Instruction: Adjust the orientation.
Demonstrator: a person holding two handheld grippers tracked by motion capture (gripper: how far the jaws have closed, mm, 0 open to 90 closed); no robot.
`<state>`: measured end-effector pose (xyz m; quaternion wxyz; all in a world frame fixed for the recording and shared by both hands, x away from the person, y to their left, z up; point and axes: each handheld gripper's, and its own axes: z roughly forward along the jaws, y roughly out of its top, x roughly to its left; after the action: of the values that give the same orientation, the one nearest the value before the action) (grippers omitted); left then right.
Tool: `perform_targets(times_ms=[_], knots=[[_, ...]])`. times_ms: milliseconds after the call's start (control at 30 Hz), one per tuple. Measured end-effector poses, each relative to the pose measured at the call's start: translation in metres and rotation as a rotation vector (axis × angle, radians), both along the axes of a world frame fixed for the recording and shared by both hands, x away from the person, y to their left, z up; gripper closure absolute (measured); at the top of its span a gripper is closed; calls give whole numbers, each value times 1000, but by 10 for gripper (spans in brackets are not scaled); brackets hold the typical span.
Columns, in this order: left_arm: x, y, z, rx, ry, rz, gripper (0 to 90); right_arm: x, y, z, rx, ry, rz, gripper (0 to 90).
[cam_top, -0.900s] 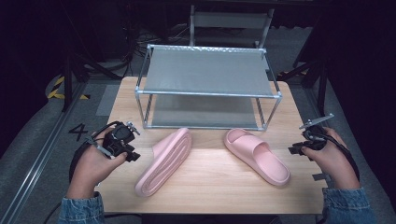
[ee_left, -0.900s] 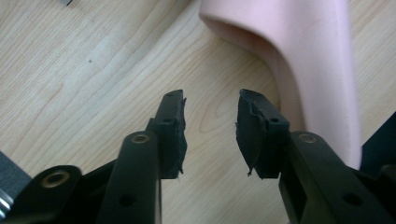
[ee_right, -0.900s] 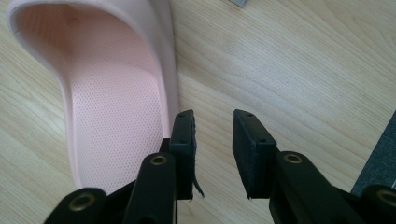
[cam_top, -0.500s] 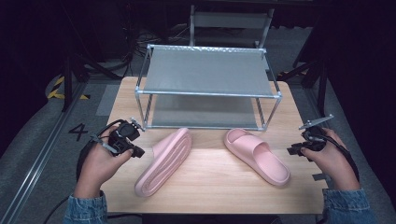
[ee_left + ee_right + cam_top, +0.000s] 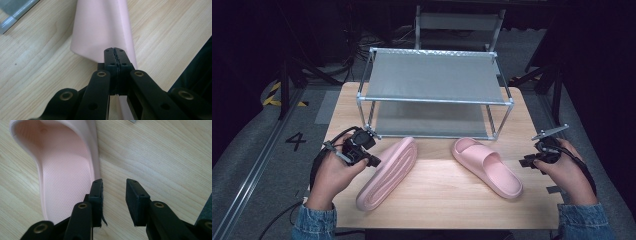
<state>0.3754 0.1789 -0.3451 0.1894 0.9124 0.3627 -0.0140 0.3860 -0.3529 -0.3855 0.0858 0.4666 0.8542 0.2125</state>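
Observation:
Two pink slippers lie on the wooden table. The left slipper rests sole up, slanted; the right slipper sits upright with its strap toward the rack. My left gripper is at the left slipper's left edge. Seen from the left gripper view, the left gripper is shut with nothing between its jaws, just over the pink sole. My right gripper hovers just right of the right slipper's heel. Seen from the right gripper view, the right gripper is open, beside the footbed.
A two-tier metal shoe rack stands at the back of the table, both shelves bare. Bare wood lies between the slippers and along the front edge. The table's right edge is close to my right gripper. A chair stands behind the rack.
My left gripper has moved right, up to the overturned slipper's edge. The right gripper has stayed almost still.

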Motion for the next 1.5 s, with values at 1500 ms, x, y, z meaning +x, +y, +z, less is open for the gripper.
perform_targets(times_ms=[1500], knots=[[-20,-80,-23,-78,124,-279,818,1,0,-1,15,-2,1,665]])
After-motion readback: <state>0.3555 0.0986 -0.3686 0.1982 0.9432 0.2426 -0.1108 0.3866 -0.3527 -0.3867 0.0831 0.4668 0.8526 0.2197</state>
